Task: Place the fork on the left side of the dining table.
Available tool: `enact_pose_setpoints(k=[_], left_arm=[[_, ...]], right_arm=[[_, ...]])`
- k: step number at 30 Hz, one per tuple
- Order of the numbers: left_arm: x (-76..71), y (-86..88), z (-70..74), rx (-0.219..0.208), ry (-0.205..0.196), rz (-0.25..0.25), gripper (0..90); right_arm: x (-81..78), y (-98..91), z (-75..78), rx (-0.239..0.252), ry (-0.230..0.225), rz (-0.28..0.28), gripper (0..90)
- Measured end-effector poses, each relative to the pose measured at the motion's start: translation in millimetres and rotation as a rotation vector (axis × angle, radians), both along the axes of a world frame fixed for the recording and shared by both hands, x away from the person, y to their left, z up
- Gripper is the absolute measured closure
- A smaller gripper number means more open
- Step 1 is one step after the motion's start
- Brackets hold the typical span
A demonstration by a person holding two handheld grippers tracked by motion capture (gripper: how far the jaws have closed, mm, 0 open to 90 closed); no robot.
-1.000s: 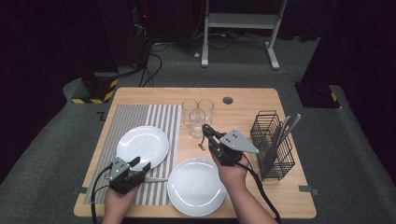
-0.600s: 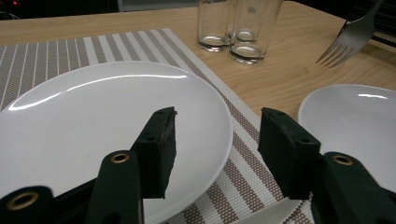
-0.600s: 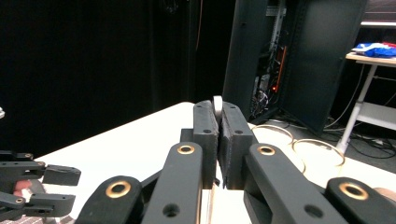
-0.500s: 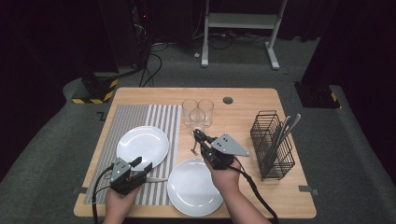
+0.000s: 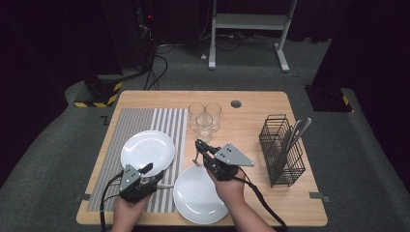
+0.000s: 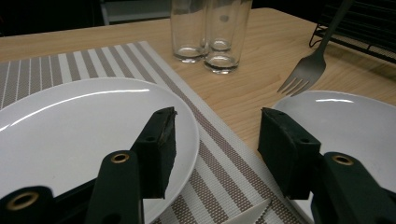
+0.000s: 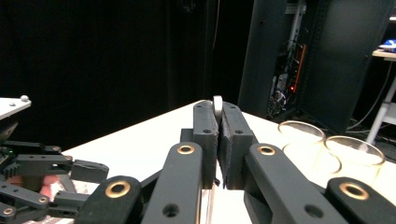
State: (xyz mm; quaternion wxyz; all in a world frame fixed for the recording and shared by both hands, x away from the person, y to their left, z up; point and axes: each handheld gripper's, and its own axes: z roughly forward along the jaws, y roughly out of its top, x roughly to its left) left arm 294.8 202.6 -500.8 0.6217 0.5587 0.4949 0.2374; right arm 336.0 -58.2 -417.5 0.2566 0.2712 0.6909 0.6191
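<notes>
The fork (image 5: pixel 196 155) hung tines-down above the far rim of the near plate (image 5: pixel 198 198), close to the worktop's (image 5: pixel 251 104) near edge, its handle clamped between the closed fingers of the right gripper (image 5: pixel 199 147). Just beyond stood three glasses (image 5: pixel 205 117). Toward the near left corner, the left gripper (image 5: pixel 153 173) rested over the striped mat (image 5: pixel 167 125) beside the far plate (image 5: pixel 147 151), fingers apart and holding nothing.

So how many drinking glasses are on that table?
3. They stand clustered at the table's far middle: one glass at the left, one at the right, and a third in front, nearest the right gripper.
</notes>
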Motion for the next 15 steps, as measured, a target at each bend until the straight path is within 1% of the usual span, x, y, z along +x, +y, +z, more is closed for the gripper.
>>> enact_pose_setpoints(k=[2,7,11,15], left_arm=[[-0.8,-3.6,1.6,0.008,-0.006,-0.007,46.4],[1.4,-11.6,4.3,0.011,-0.005,-0.018,46.3],[2.8,-17.5,8.6,0.037,-0.012,-0.028,46.3],[4.1,-22.3,13.5,0.037,-0.02,-0.036,46.3]], right_arm=[[-1.0,0.8,0.1,0.005,-0.005,0.008,86.4],[-1.2,3.9,-0.4,0.021,0.002,0.026,86.4],[-2.5,6.2,2.0,0.026,-0.004,0.038,86.4],[-2.4,6.7,4.8,0.032,-0.008,0.045,86.4]])
